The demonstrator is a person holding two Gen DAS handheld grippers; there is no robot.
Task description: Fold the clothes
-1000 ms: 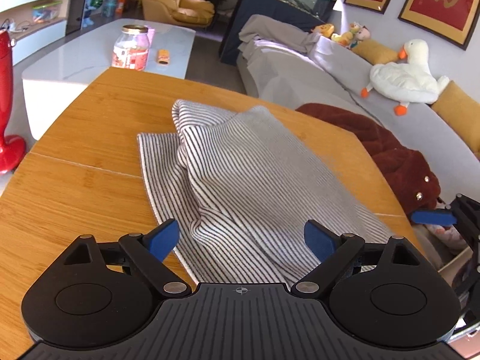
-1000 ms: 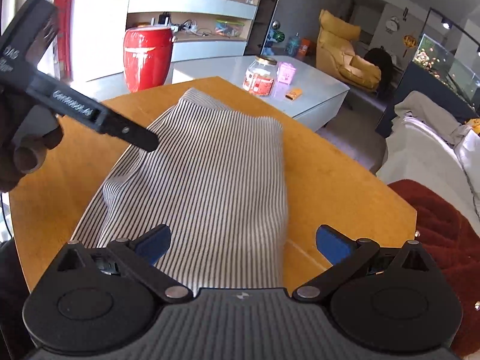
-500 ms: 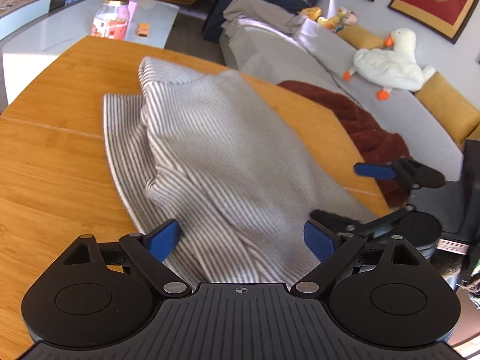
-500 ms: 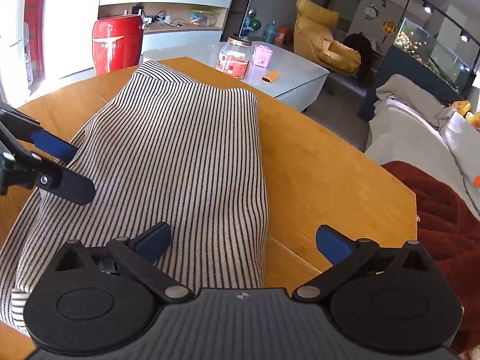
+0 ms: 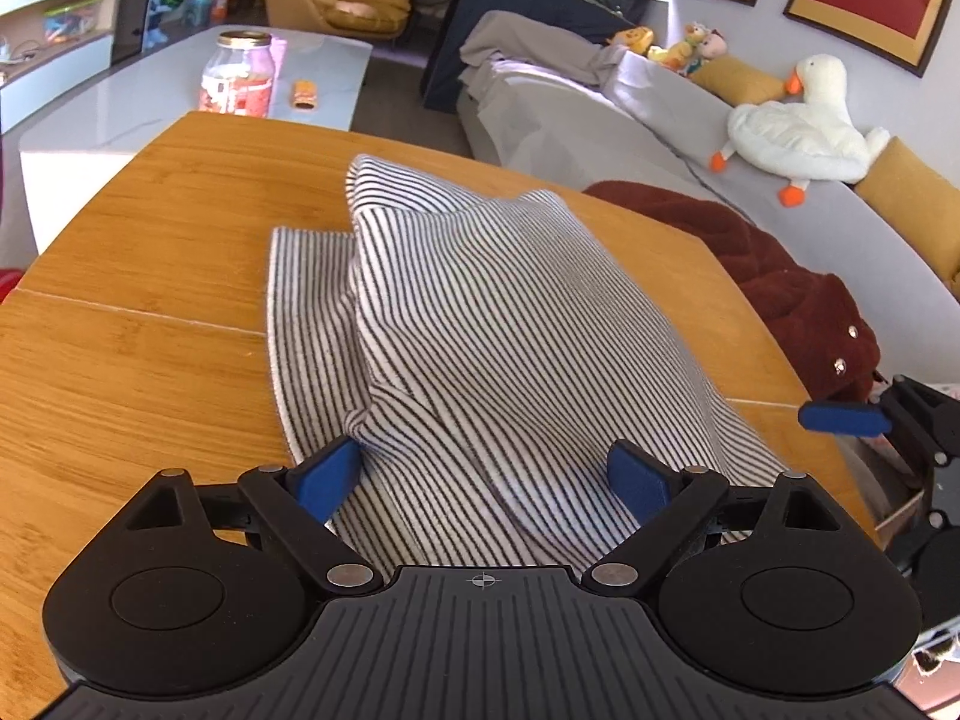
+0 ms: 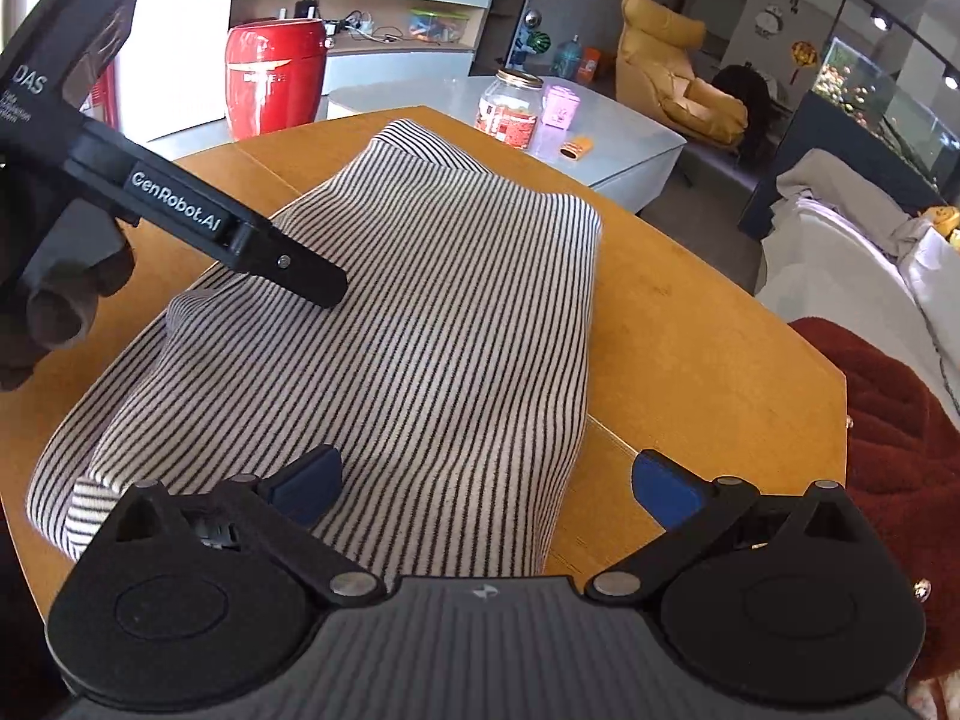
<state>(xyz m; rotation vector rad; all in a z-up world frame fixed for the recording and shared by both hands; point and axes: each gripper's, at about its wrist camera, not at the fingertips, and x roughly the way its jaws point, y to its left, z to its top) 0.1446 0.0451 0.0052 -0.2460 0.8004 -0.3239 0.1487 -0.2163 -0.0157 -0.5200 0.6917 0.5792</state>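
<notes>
A wooden table (image 5: 150, 276) filled mid-frame, bearing the striped garment (image 5: 492, 324) folded at its centre. The left claw (image 5: 483, 474) and right claw (image 6: 489, 483) both gaped wide over its near edge, gripping nothing.

striped garment (image 5: 516, 324) rumpled, partly folded over itself, lying on wooden table (image 5: 150, 276)

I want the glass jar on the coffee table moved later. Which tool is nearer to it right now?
Hard to call, neither clearly. Both the left tool and right tool hang open over the striped garment's near edge, with the jar beyond the table's far side.
</notes>
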